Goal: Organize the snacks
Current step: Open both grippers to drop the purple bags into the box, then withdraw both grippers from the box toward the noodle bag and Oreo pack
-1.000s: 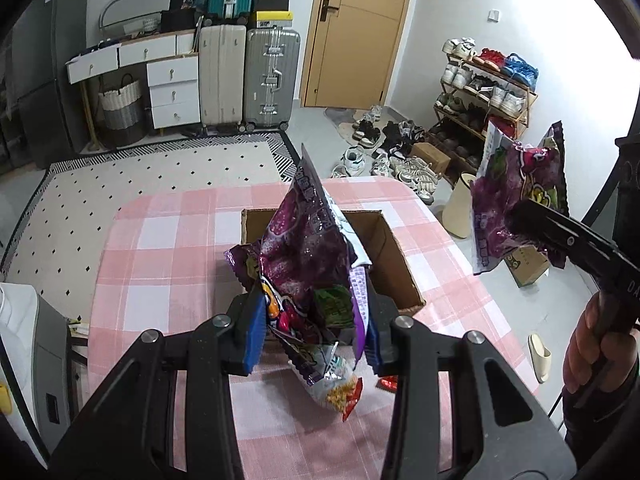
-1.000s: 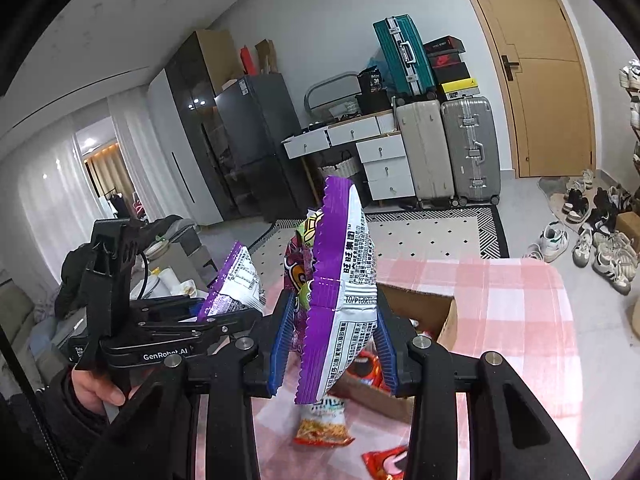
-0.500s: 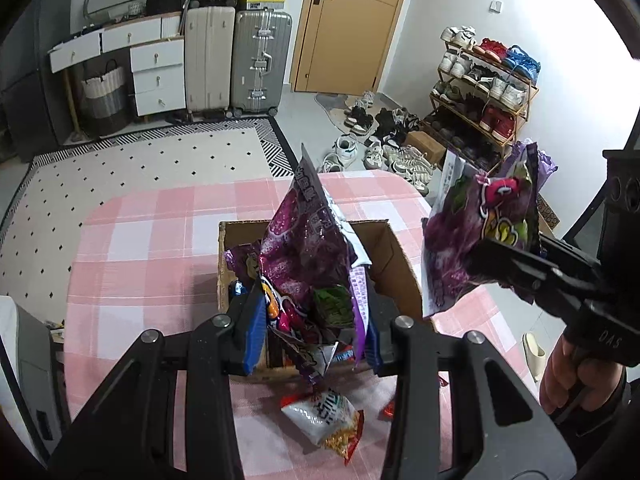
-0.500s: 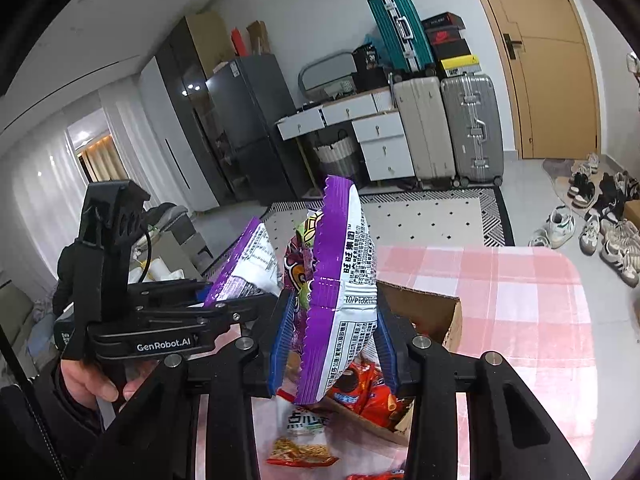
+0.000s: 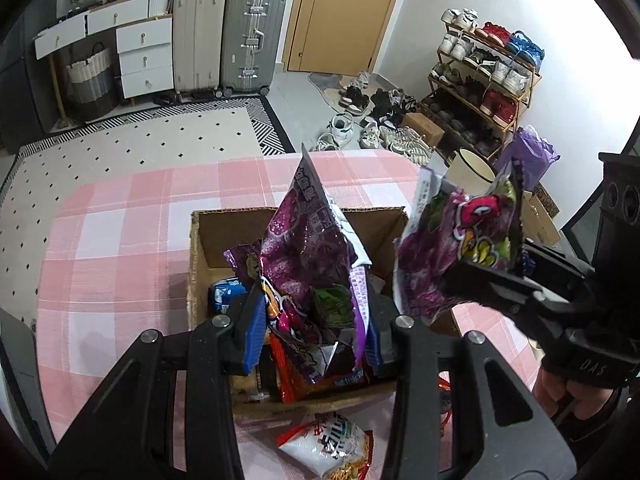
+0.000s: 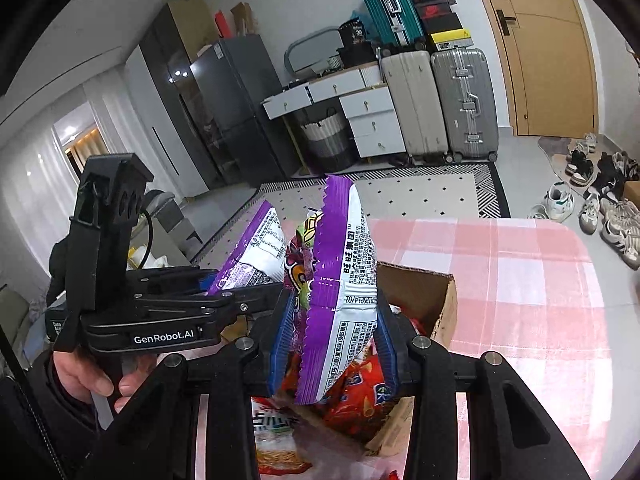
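over the open cardboard box point(image 5: 280, 216) on the pink checked tablecloth point(image 5: 132, 240), two grippers each hold a purple snack bag. the left gripper point(image 5: 314, 328) is closed tight on its purple bag point(image 5: 308, 248), with the blue pads pressing on both sides near the bottom of the bag. the bag stands up tall and points to the far side of the table. it hangs right above the inside of the box.

the right gripper point(image 6: 334, 344) is closed tight on another purple bag point(image 6: 344, 280), which has white sides with small print. from the left wrist camera this same bag point(image 5: 460, 248) shows on the right, above the right edge of the box, with a red cartoon face on it. a hand point(image 5: 560, 392) holds the gripper handle there, and another hand point(image 6: 84, 376) holds the left gripper's handle.

inside the box lie more snacks: a blue pack point(image 5: 226, 294) near the left wall and red packs point(image 6: 352, 396) near the front. a white and red bag point(image 5: 332, 448) lies flat on the cloth, just in front of the box.

suitcases point(image 5: 228, 36), white drawers point(image 5: 140, 52) and a shoe rack point(image 5: 484, 76) stand far behind the table.
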`<state>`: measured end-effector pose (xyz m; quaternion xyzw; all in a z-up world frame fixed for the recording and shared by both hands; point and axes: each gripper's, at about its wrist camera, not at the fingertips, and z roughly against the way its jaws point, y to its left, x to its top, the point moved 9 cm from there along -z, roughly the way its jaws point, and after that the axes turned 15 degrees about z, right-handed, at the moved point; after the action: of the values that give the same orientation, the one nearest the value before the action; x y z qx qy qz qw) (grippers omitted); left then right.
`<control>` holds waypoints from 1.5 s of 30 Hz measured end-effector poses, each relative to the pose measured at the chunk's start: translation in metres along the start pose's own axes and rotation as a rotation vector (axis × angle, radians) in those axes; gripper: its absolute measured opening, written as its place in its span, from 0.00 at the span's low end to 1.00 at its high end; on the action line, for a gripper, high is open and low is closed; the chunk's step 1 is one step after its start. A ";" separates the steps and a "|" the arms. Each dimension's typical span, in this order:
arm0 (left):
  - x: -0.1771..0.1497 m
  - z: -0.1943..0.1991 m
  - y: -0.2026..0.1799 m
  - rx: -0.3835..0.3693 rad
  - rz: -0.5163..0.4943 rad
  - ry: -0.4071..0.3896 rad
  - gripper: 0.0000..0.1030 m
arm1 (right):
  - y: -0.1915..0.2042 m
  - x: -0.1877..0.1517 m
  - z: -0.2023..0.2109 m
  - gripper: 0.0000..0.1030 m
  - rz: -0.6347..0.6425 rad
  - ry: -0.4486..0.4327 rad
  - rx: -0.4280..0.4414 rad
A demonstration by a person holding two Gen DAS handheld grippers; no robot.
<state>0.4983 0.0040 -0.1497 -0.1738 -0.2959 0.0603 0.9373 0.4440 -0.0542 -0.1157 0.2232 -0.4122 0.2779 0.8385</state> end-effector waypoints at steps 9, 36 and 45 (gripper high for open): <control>0.007 -0.017 0.009 0.032 0.009 -0.006 0.69 | -0.015 -0.006 -0.007 0.48 -0.026 -0.009 -0.025; -0.052 0.127 -0.028 0.082 -0.034 -0.196 0.80 | 0.039 -0.011 0.119 0.73 -0.001 -0.160 -0.073; -0.072 0.179 -0.051 0.083 -0.065 -0.253 0.84 | 0.069 -0.018 0.164 0.81 0.033 -0.207 -0.089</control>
<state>0.3364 -0.0071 -0.0326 -0.1165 -0.4144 0.0633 0.9004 0.2968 -0.1069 -0.0281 0.2065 -0.5122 0.2485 0.7958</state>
